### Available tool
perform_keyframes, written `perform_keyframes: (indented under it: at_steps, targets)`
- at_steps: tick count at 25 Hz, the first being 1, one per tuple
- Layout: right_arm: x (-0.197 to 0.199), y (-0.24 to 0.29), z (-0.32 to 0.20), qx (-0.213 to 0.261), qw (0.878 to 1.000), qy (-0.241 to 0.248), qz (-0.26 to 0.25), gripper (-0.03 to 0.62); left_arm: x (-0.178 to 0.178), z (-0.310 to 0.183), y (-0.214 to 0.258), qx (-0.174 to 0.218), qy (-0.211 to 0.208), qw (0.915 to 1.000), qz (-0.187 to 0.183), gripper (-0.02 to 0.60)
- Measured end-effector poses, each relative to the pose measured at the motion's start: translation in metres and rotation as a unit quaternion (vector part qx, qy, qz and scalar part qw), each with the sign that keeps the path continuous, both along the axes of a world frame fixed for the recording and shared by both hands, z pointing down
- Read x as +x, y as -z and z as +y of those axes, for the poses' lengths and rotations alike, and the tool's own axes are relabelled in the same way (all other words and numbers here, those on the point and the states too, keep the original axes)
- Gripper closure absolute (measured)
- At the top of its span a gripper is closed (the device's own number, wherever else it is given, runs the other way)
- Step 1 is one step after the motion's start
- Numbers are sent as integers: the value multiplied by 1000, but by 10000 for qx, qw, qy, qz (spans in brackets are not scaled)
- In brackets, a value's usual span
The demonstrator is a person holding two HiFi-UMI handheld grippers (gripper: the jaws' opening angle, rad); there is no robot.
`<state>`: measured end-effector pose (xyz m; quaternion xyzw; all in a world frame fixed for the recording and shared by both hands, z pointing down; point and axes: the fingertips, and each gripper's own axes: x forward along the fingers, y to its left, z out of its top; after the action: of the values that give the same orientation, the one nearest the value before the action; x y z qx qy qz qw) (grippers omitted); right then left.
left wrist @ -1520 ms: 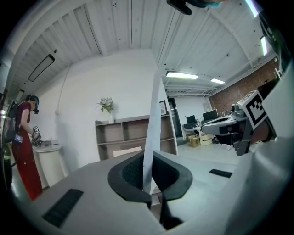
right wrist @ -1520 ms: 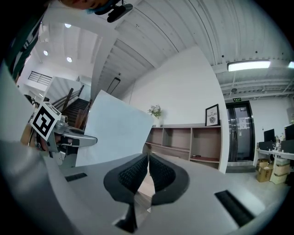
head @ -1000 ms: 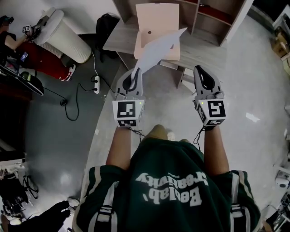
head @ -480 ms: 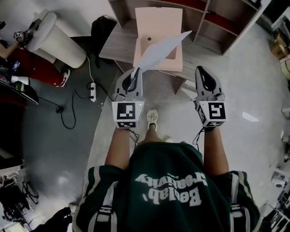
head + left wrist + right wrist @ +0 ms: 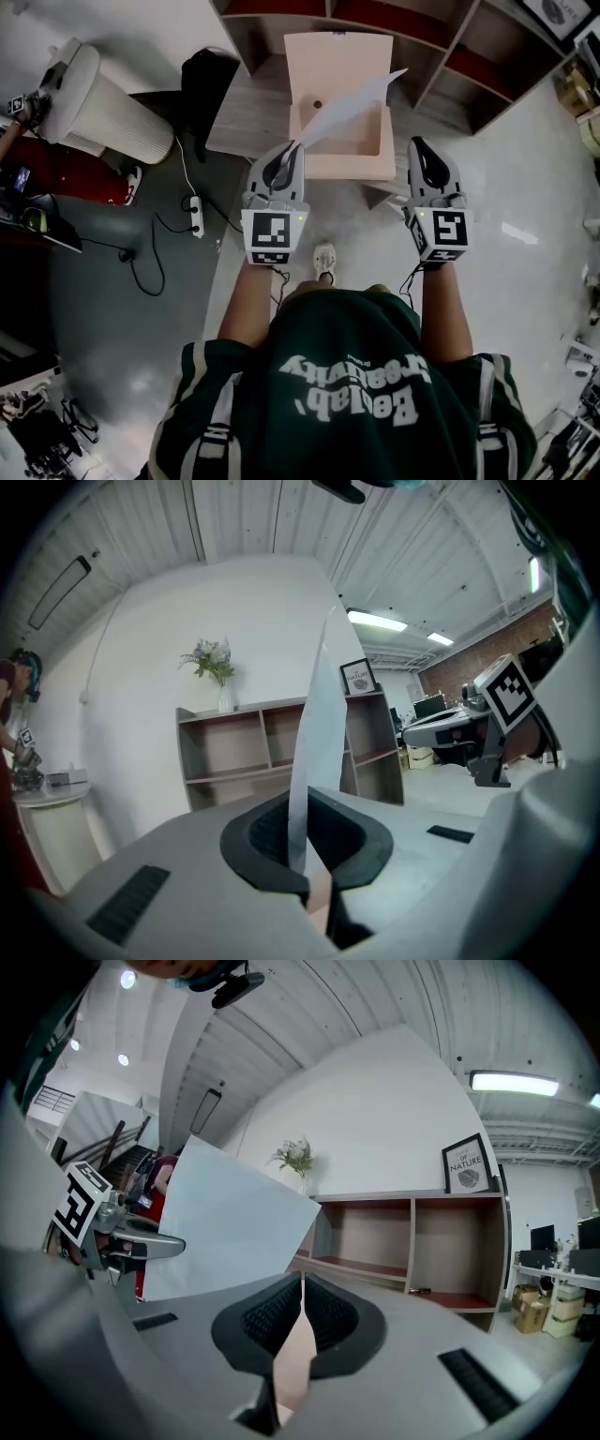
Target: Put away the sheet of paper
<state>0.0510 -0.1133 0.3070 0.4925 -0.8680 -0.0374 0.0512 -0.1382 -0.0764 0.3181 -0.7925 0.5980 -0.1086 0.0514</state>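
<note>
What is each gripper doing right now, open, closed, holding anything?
Left gripper: closed on the sheet of paper.
Right gripper: closed, nothing between its jaws.

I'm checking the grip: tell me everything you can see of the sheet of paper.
The sheet of paper is plain white, thin and slightly bowed. The left gripper, jaws shut, pinches its near end, and nothing else appears to touch it. It stands on edge, slanting up and away from that gripper, above the open pink box.

Open wooden shelves stood against a white wall, with a plant and framed picture on top. The floor was grey.
</note>
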Motion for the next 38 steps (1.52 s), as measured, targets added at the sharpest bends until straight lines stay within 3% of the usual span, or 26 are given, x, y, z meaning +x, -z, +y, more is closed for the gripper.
perform_keyframes:
  at_steps: [8,17,38]
  targets:
    - [-30,-3,-44,-62,9997,-240,63,557,-34,-53,-11,-112,-225,9997,-53,563]
    - [-30,-18,-77,-206,9991,-343,136,557,-43,-93,-33,-286,-273,9990,-188,563]
    - [13,-43,-158,-409,9989,217,-50,557,15,-162,-64,-733,49,9930,-927,563]
